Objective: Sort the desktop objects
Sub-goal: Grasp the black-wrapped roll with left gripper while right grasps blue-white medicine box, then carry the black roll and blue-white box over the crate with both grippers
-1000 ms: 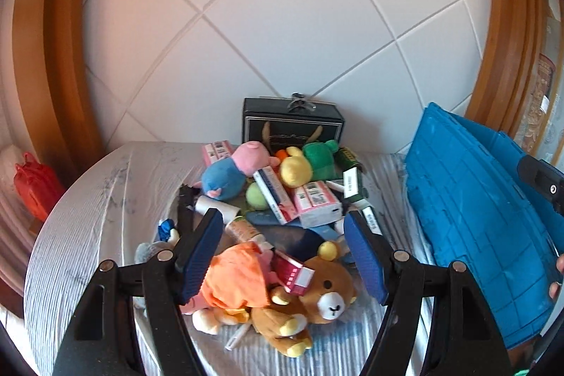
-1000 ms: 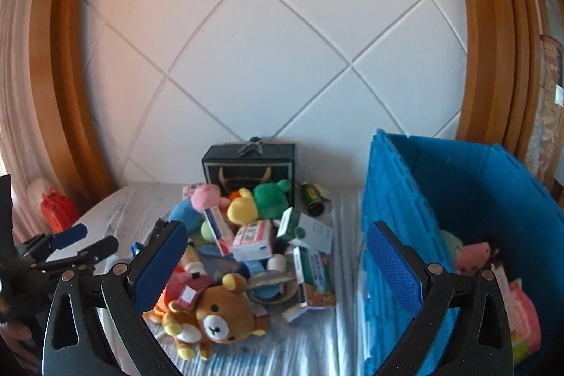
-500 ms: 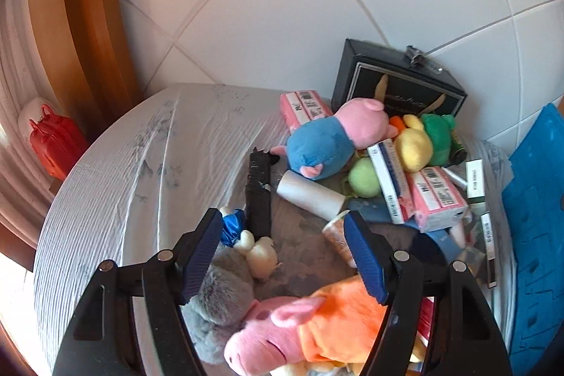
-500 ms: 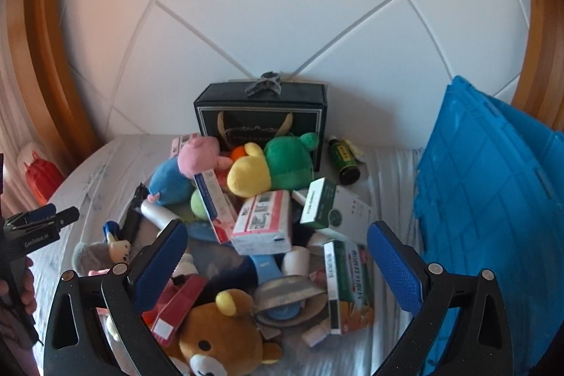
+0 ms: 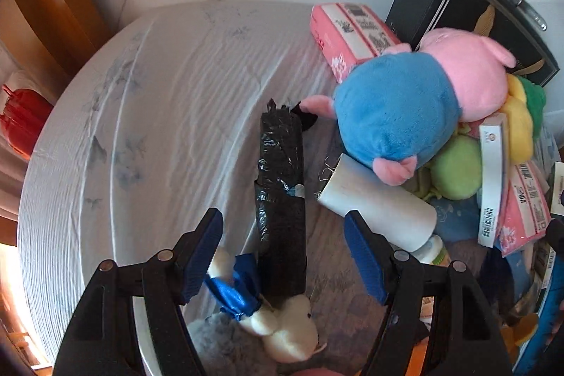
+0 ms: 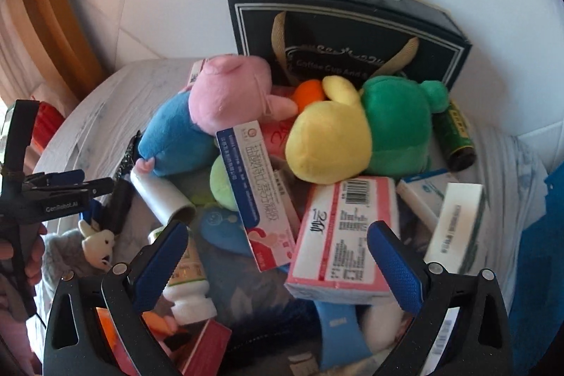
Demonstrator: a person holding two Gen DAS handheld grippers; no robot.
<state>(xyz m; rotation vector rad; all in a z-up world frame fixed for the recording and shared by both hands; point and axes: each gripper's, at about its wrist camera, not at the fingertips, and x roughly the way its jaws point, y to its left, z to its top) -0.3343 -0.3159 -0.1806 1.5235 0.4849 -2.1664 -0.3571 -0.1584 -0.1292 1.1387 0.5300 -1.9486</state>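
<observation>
Steeply tilted down, left claw (image 5: 283, 251) open over black roll (image 5: 281, 189), right claw (image 6: 276, 259) open.

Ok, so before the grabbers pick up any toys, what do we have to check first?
1. Left gripper open and empty: ok.
2. Right gripper open and empty: ok.
3. Black roll lined up between the left fingers: ok.
4. Black roll free to lift: not ok, its near end touches the little white bunny.
5. Pink tissue pack lined up for the right gripper: ok.
6. Tissue pack free: cannot tell, the blue and white box leans beside it.
</observation>
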